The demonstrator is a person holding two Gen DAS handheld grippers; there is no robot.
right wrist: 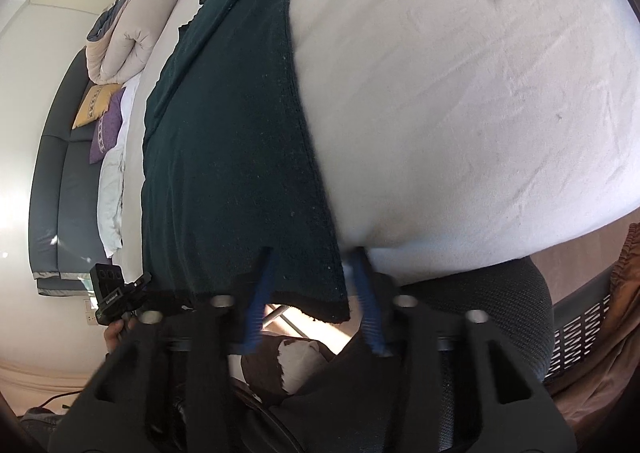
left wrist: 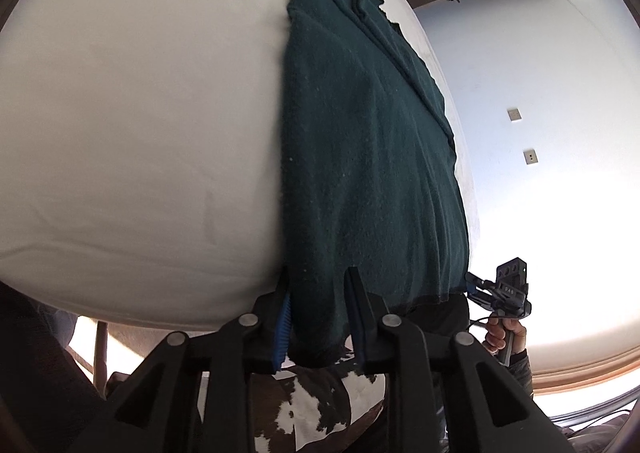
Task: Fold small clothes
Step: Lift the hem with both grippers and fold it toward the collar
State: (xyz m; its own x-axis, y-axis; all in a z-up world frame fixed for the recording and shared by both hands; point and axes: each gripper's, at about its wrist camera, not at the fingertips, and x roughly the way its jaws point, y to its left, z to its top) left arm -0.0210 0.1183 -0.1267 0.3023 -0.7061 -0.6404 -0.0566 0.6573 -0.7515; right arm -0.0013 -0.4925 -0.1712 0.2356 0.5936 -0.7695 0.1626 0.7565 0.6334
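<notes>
Nearest us, both grippers clasp the near hem of the cloth (left wrist: 360, 157): our left gripper (left wrist: 318, 289) pinches one corner, and our right gripper (right wrist: 316, 273) closes its blue fingers (right wrist: 256, 309) over the other, though motion blur there keeps us from being sure how firmly they bite. Ahead of both grippers the white bed (left wrist: 132, 125) spreads wide, and the dark green cloth runs away from the fingers as a long narrow strip along its edge. We judge it already folded lengthwise, since a doubled edge shows at its far end. Still left, we think, is carrying this near hem forward onto the far end, then any further halving. Off to the side of each gripper we glimpse the other one in the person's hand (left wrist: 502, 335).
</notes>
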